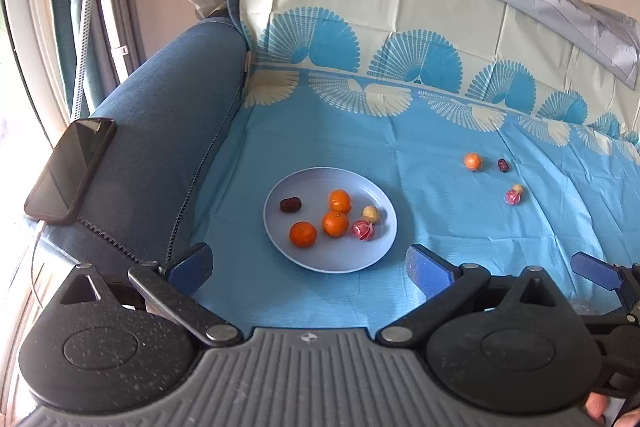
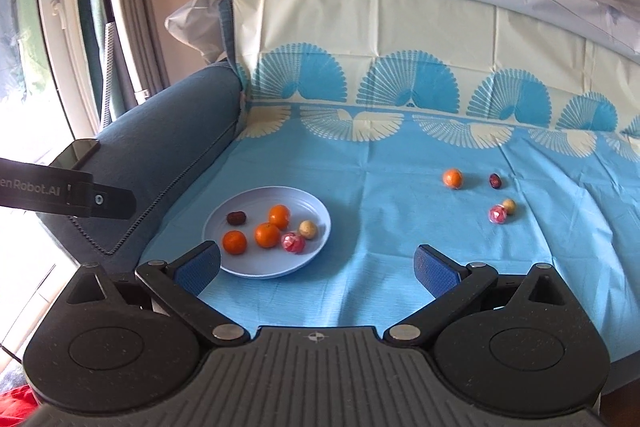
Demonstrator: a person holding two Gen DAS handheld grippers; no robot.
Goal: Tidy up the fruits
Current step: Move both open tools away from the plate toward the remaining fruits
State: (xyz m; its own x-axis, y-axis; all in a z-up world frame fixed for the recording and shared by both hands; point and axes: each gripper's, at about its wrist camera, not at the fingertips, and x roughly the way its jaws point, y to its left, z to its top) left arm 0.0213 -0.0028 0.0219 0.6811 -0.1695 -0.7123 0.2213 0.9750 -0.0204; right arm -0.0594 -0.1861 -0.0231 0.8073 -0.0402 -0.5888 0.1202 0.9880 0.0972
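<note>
On blue cloth (image 1: 360, 147), left wrist view: plate (image 1: 376, 251) held six pieces; left gripper (image 1: 310, 263) spread wide, empty, just short of plate

In right wrist view: right gripper (image 2: 318, 267) likewise released, empty; loose tangerine (image 2: 453, 178), dark fruit (image 2: 495, 180), two small pieces well beyond. Judged mid-gathering; next needs reach to tangerine

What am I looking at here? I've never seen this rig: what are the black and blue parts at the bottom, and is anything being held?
Those are two hand-held grippers, each carrying its own fisheye camera looking along its blue-padded fingers. One picture is from the left gripper, the other from the right gripper. Both are open and hold nothing. On the blue patterned cloth a plate holds three oranges, a dark date and two small items. Off to the right lie a loose orange, another date and two more small items.
</note>
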